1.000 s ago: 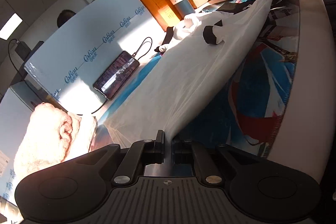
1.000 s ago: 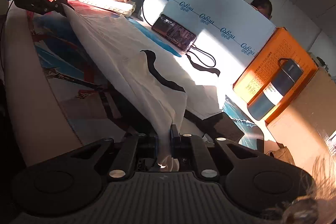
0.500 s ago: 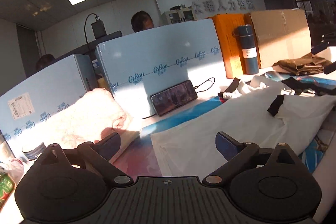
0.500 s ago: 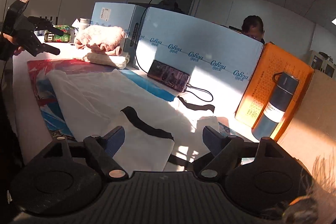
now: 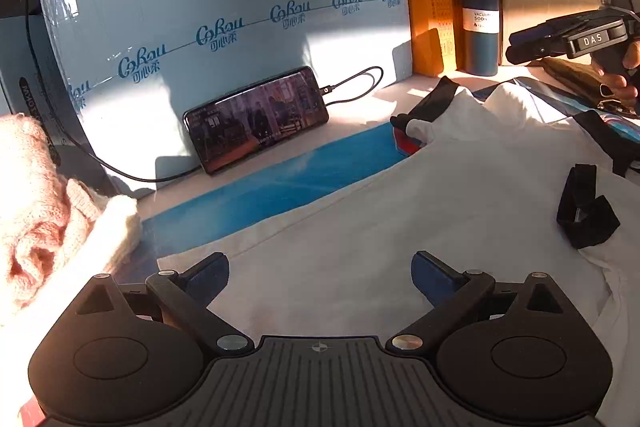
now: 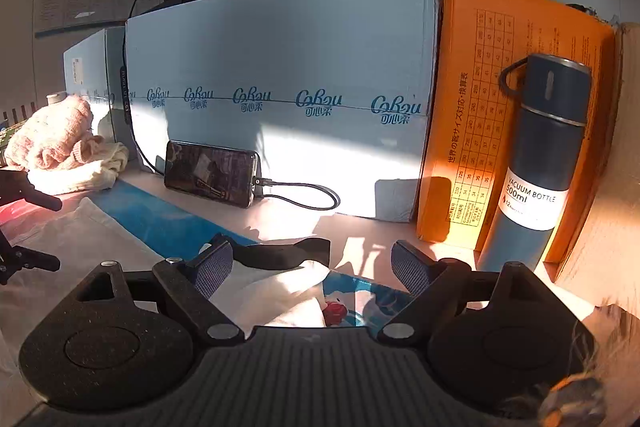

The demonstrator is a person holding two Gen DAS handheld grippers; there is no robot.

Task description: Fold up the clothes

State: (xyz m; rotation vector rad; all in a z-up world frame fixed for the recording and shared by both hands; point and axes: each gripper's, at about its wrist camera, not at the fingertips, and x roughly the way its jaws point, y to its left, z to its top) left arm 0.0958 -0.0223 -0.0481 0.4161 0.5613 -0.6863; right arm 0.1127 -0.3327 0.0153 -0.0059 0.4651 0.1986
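A white T-shirt with black trim [image 5: 420,203] lies flat on the table over a blue patterned mat [image 5: 280,183]. My left gripper [image 5: 320,275] is open and empty, low over the shirt's near hem. My right gripper [image 6: 312,267] is open and empty over the shirt's black-edged sleeve [image 6: 280,251] at the far side. The right gripper also shows in the left wrist view [image 5: 568,39], held above the shirt's far end. Black fingertips of the left gripper [image 6: 28,195] show at the left edge of the right wrist view.
A phone [image 5: 256,119] on a cable leans against a light blue box [image 5: 224,27]. An orange box [image 6: 500,115] and a dark blue vacuum bottle [image 6: 540,163] stand at the back. Pink and cream knitwear [image 5: 44,211] is piled at the left. Brown clothes [image 5: 572,75] lie far right.
Both grippers let go of the white shirt, which had been held lifted between them; it now lies flat. Both grippers opened and moved lower toward the table.
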